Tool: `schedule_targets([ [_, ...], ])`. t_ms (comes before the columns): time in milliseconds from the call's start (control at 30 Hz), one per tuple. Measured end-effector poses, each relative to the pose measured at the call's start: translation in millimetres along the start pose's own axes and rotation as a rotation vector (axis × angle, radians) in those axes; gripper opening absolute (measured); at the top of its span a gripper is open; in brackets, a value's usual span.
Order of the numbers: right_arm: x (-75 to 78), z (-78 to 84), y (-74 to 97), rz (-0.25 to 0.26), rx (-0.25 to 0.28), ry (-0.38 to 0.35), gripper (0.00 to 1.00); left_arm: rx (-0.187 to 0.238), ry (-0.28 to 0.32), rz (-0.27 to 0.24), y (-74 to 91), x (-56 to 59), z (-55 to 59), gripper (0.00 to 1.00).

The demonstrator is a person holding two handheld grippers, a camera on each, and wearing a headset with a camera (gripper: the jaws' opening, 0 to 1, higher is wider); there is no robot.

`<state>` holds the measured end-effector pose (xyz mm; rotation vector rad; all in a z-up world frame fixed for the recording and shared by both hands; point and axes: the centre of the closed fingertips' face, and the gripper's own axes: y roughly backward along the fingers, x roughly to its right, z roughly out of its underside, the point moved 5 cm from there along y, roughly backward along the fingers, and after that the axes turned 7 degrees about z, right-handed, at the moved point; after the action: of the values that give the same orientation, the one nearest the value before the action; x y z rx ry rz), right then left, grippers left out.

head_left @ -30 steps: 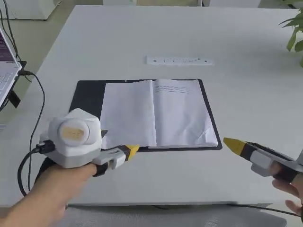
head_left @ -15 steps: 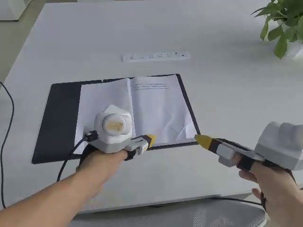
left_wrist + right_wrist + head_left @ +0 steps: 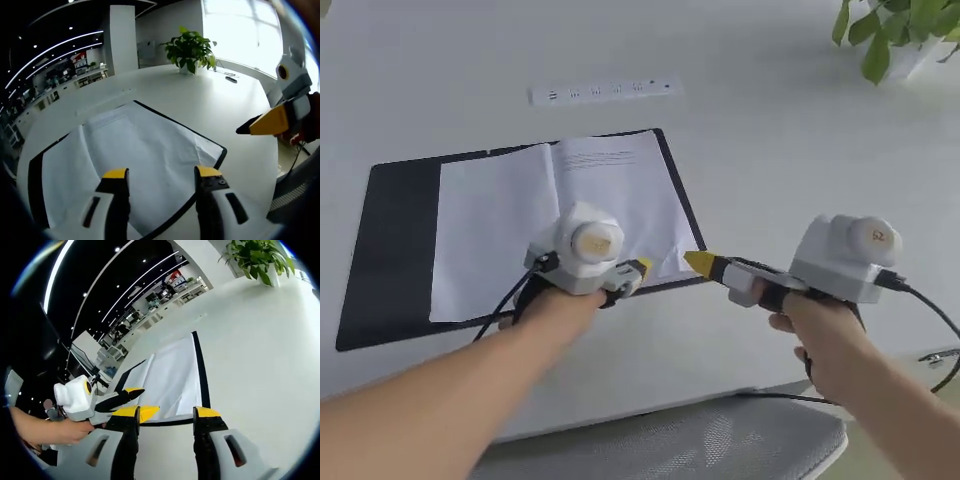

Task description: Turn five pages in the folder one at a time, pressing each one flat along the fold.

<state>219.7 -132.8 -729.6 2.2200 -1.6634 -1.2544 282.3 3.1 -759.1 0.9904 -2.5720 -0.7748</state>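
Left hand-held gripper: moved in over folder front edge, released, empty | right hand-held gripper: closer to folder corner, released, empty

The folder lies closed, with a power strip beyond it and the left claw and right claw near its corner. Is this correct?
No: the folder lies open, as the head view shows. The power strip is beyond it; the left claw and right claw are near its corner.
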Motion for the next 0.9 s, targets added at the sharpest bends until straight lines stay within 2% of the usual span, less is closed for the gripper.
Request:
schedule_targets([
  [167,0.2,-3.3,-12.5,-0.016,0.002,0.001,0.4,-0.051,-0.007,-0.029,-7.5,-2.9,12.2,0.51],
  [267,-0.2,-1.5,-14.3,-0.022,0.004,-0.006,0.39,-0.036,-0.013,-0.039,-9.1,-2.0,13.3,0.48],
  [367,-1.7,0.8,-14.9,-0.033,-0.007,-0.001,0.37,-0.032,-0.049,-0.009,-11.5,2.3,13.2,0.35],
  [467,-3.2,2.1,-15.0,-0.042,-0.005,0.017,0.37,-0.034,-0.059,-0.02,-12.0,1.5,12.6,0.23],
  [633,1.4,3.1,-15.1,-0.041,0.003,0.015,0.37,-0.019,-0.018,-0.017,-11.4,-3.5,14.5,0.21],
  [900,10.5,1.3,-14.5,-0.03,0.014,0.003,0.37,0.01,-0.009,-0.009,-11.6,1.4,15.6,0.24],
])
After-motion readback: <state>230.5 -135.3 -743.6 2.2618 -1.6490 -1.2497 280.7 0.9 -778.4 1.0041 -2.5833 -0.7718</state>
